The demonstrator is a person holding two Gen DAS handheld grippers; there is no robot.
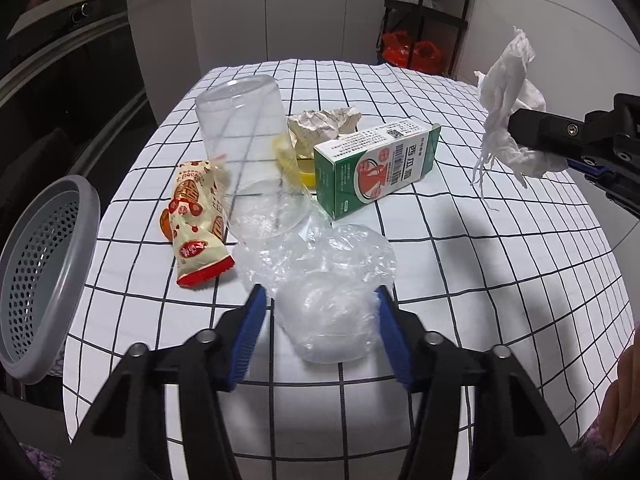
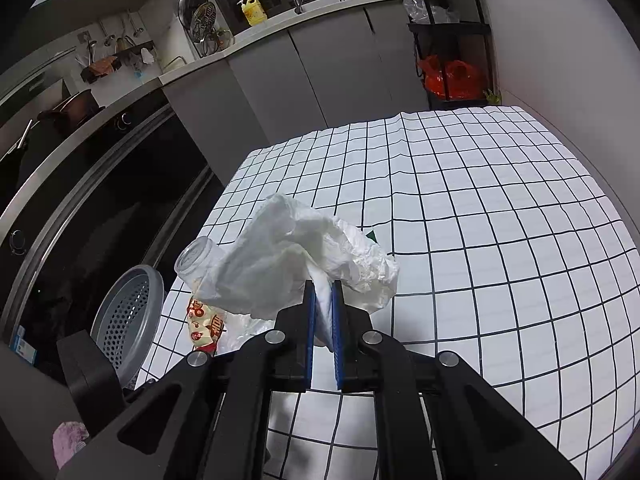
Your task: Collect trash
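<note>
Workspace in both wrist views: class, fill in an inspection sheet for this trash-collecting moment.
Surface: checked tablecloth.
Job's things: clear cup on its side, snack wrapper, green carton, crumpled paper, clear plastic bag, grey basket at the table's edge.
Clutter: nothing seen.
Grippers: left tool straddles the bag, right pad touching; right tool shut on white tissue.
Cables: nothing seen.
Surroundings: kitchen cabinets, black shelf.
</note>
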